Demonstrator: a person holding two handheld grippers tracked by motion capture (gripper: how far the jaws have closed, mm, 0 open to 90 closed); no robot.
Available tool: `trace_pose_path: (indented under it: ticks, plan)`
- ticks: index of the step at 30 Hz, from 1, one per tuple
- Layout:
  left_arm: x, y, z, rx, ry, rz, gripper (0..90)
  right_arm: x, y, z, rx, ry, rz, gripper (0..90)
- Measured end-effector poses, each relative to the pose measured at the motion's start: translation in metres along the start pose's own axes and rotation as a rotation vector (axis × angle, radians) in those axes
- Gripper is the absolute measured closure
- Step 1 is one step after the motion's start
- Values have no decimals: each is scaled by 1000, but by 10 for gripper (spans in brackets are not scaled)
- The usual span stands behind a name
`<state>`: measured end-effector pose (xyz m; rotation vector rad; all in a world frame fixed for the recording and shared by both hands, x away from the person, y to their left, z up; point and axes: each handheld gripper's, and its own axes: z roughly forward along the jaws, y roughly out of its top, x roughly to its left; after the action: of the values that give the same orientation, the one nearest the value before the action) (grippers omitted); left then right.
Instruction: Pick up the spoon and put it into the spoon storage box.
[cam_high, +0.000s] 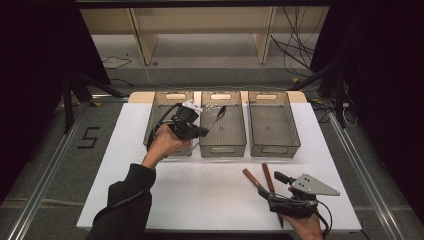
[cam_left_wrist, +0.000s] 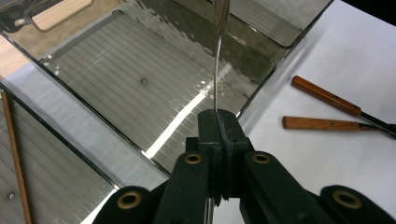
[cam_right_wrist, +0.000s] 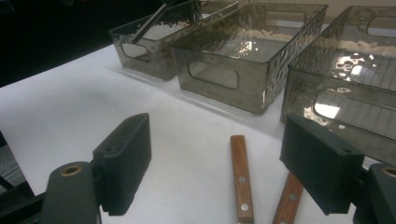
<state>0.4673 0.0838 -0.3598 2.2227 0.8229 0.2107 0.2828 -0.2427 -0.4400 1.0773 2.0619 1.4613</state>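
Cutlery sorting is the work in hand, as we read it: pieces go from the white table (cam_high: 210, 195) into the three smoky clear bins along its far edge.

Nearest to us, at the near right corner, the right gripper (cam_right_wrist: 217, 175) rests low with its jaws standing wide apart and nothing between them. Just ahead of it lie two wooden-handled knives (cam_right_wrist: 243, 182), side by side on the bare table, their handles pointing toward the bins; neither pad touches them. We judge these to be the pieces left to sort.

Farther off, the left gripper (cam_left_wrist: 217, 122) is held above the near wall of the middle bin (cam_high: 223, 148). Its jaws are pressed shut on the thin handle of a metal utensil (cam_left_wrist: 217, 51), which looks like a spoon, though its bowl is too small to be sure. The utensil reaches forward over the middle bin's floor, not yet resting on it.

In the left bin (cam_high: 154, 122) a long dark stick-like piece (cam_right_wrist: 148, 22) leans; the right bin (cam_high: 274, 145) holds nothing we can see.

The next move, we think, calls for lowering the utensil and parting the left jaws so it lands flat inside, without clipping the bin's rim.
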Motion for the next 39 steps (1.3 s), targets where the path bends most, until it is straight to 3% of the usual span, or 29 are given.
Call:
trace_pose_path:
  ticks: [7,11,14,22,39]
  plan:
    - [1,11,5,-10,9,-1,891,-1,0,0,-2,-2,-1,252]
    - [4,18,8,-38,10,-28,891,-1,0,0,-3,-1,-1,252]
    - [5,20,12,-33,23,-21,891,-1,0,0,-4,0,0,252]
    - [14,23,22,-49,42,-62,891,-1,0,0,-1,1,0,252]
    - [25,33,40,-39,71,-102,891,-1,-1,0,-1,5,-2,252]
